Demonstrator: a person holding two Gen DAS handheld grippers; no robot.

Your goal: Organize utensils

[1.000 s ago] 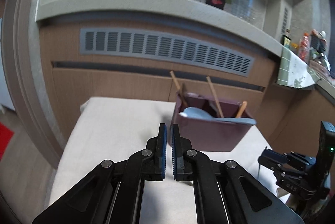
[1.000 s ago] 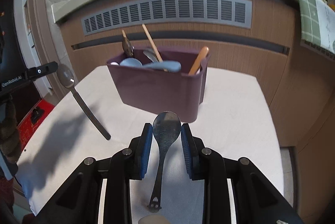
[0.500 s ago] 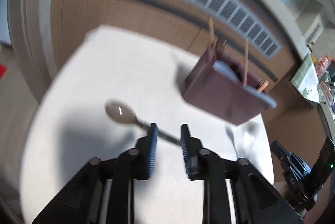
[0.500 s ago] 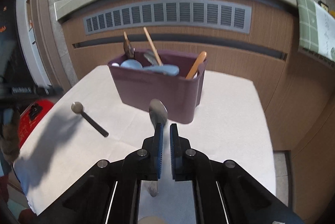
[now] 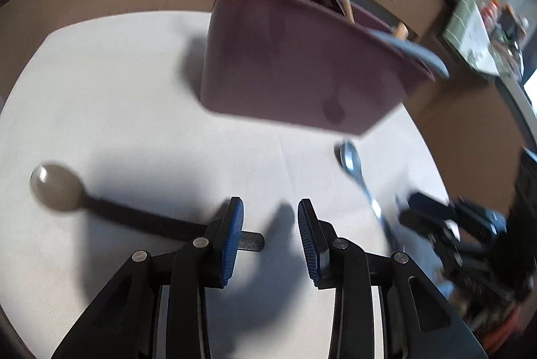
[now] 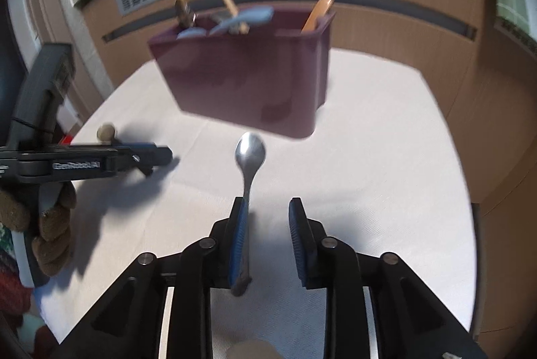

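Steel spoon (image 6: 250, 154) lies near the maroon bin (image 6: 248, 80), handle against one pad of the right gripper (image 6: 265, 231), jaws just spread half-open, gripping nothing, same for the left gripper (image 5: 270, 224) by the dark-handled spoon (image 5: 57, 188), so I'd centre each handle before squeezing.

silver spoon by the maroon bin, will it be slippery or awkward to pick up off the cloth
Probably slippery: the silver spoon looks like polished metal. Its thin handle lies flat on the white cloth, so the fingers likely have little to catch. It looks rigid and light, and may pivot if pinched off-centre by the open right gripper.
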